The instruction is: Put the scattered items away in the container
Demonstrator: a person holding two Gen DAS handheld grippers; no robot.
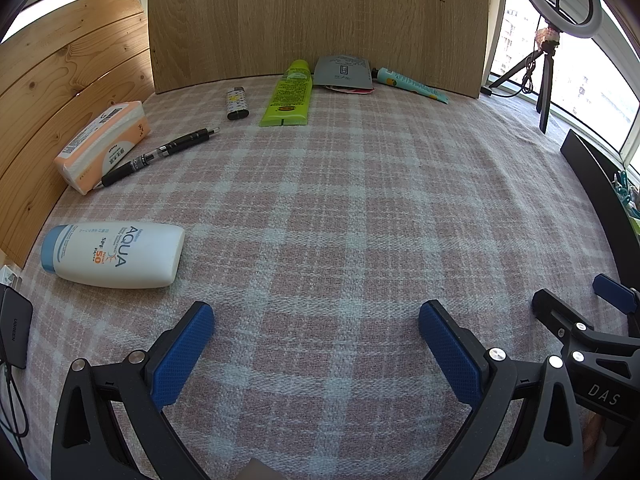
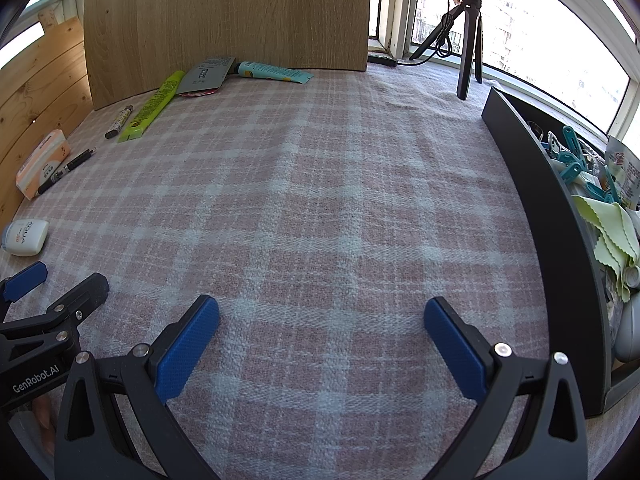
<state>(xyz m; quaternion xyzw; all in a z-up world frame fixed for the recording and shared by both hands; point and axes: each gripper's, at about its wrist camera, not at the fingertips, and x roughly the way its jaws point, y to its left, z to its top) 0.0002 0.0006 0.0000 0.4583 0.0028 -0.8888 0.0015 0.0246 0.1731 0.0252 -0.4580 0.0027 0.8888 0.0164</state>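
Scattered on the pink plaid cloth: a white AQUA sunscreen bottle (image 1: 114, 255) at near left, a tissue pack (image 1: 102, 146), a black pen (image 1: 160, 156), a lighter (image 1: 237, 103), a green tube (image 1: 290, 94), a grey sachet (image 1: 344, 74) and a teal tube (image 1: 412, 85) at the back. The black container (image 2: 560, 248) stands at the right, holding clips and cloths. My left gripper (image 1: 316, 320) is open and empty above the cloth, right of the bottle. My right gripper (image 2: 320, 314) is open and empty, left of the container.
A wooden board (image 1: 316, 20) stands behind the items and a slatted wood wall (image 1: 60, 100) runs along the left. A tripod with a ring light (image 2: 470, 40) stands at the back right by the window. A black UGREEN device (image 1: 14, 332) lies at the near left edge.
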